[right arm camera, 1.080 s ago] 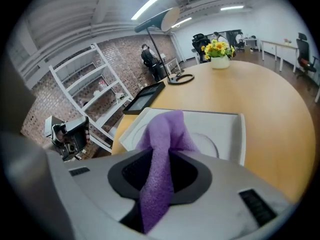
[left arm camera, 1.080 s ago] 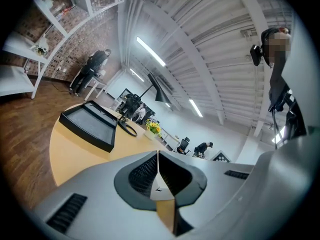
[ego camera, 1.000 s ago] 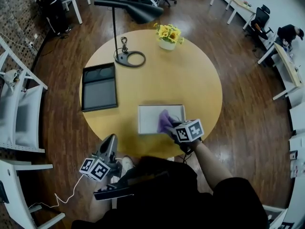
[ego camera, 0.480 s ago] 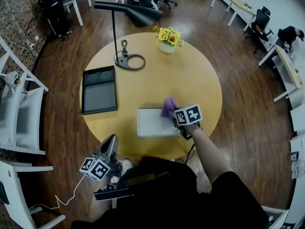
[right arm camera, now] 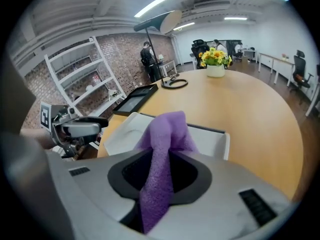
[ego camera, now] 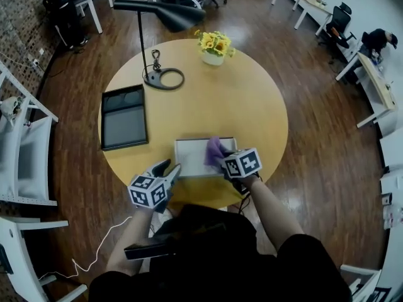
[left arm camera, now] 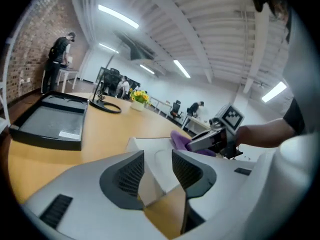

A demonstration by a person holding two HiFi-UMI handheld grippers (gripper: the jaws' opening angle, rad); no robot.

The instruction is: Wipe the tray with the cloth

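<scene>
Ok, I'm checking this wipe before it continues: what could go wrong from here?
The left gripper has just been opening its jaws, with a corner of the white tray between them, unclamped; the tray lies near the edge of the table, so a wiping stroke might slide it. The purple cloth sits bunched in the right gripper, so its tips may scrape the tray.

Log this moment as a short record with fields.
table: round, wooden
white tray: at the table's near edge, before the person
purple cloth: pinched in right tool, over the white tray's right part
left tool: jaws have just been opening; white tray's near corner between them, not clamped
also on table: black tray, lamp, potted flowers
</scene>
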